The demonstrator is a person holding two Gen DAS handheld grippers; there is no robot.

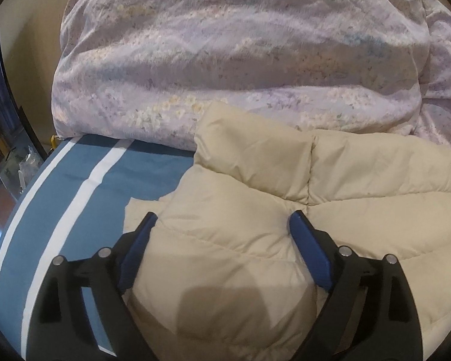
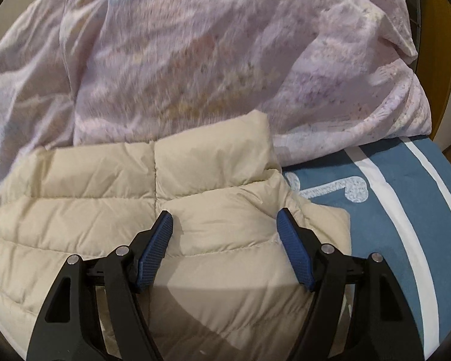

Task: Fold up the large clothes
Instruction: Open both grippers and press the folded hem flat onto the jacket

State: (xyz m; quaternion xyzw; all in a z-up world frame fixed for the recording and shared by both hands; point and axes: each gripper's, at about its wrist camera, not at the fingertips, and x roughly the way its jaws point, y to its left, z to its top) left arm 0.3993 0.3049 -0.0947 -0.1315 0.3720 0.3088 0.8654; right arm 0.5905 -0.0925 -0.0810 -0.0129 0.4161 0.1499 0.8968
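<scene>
Left gripper (image 1: pixel 222 219): spread wide over the cream puffer jacket (image 1: pixel 315 198).
Right gripper (image 2: pixel 225 218): likewise spread, nothing pinched.
Risk: slippery padding may be lost if only shallowly pinched.

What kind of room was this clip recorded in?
Most likely a bedroom, on a bed: a bulky lilac floral duvet is heaped on a blue sheet with white stripes, and the cream quilted puffer jacket lies spread on that sheet under both open grippers.

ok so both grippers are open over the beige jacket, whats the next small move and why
Probably lower both and close: the left gripper and right gripper each straddle puffy fabric of the beige jacket with jaws open, gripping nothing. The jacket lies on the blue striped sheet, so a fold needs a hold first.
</scene>
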